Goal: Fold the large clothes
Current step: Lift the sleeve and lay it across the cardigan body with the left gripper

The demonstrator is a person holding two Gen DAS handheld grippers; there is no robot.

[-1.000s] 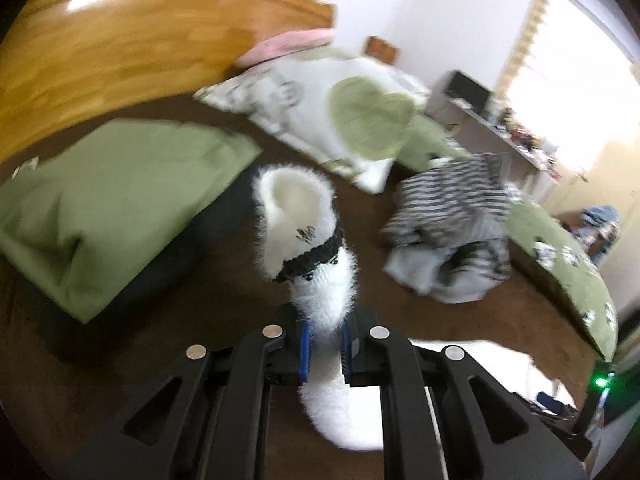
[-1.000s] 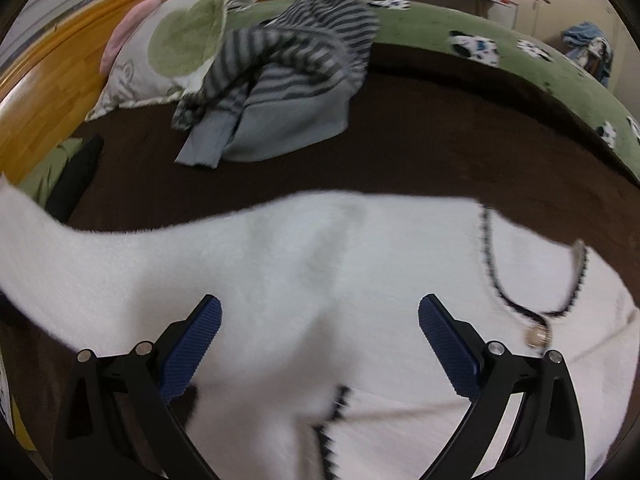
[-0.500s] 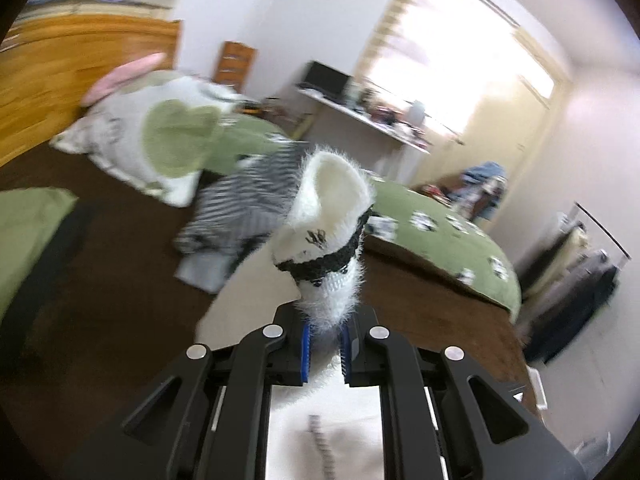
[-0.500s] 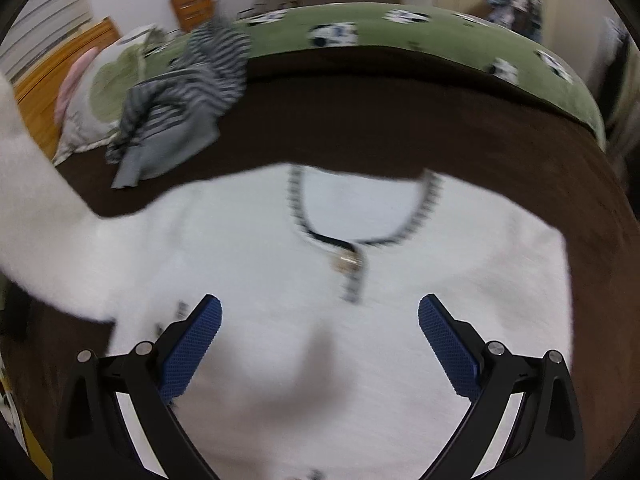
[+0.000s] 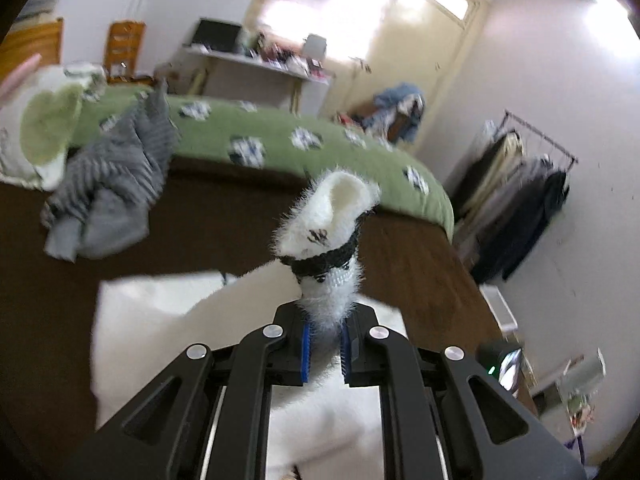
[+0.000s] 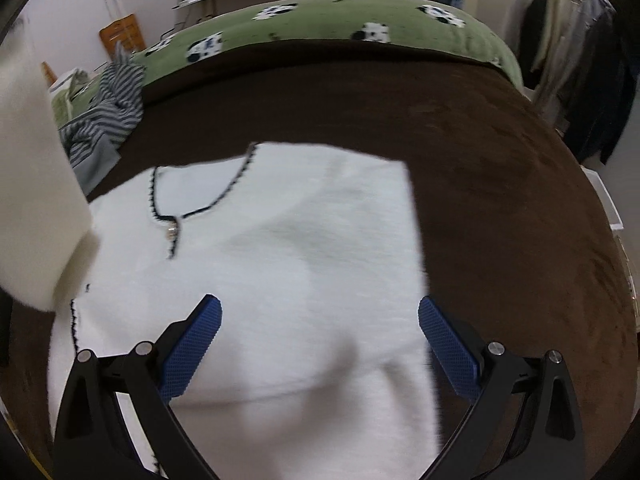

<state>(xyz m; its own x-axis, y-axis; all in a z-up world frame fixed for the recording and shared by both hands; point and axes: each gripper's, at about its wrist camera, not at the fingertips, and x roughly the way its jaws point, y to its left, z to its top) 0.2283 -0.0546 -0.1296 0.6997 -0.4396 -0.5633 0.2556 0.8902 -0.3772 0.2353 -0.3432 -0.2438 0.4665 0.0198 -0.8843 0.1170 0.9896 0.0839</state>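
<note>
1. The left tongs (image 5: pixel 326 338) pinch the fuzzy sleeve cuff (image 5: pixel 328 224) of the white sweater (image 6: pixel 280 264), which sticks up just ahead of them.
2. The right tongs (image 6: pixel 320 328) hang spread wide, gripping nothing, above the sweater's body, which lies flat on the brown bed (image 6: pixel 500 184).
3. A striped garment (image 5: pixel 108 184) is heaped far ahead-left.

The left wrist camera is looking forward along its own fingers, low and close over the white sweater (image 5: pixel 160 320), facing across the brown bedspread (image 5: pixel 224 220) toward the desk (image 5: pixel 256 64), the window and the clothes rack (image 5: pixel 528 184) at the right. The right wrist camera is sitting just above the same white sweater (image 6: pixel 300 240), tilting downward more steeply, so the garment is filling most of its frame. Both views are sharing the sweater, the brown bedspread, the striped grey garment (image 6: pixel 108 108), the green patterned blanket (image 6: pixel 340 20) and the far desk.
</note>
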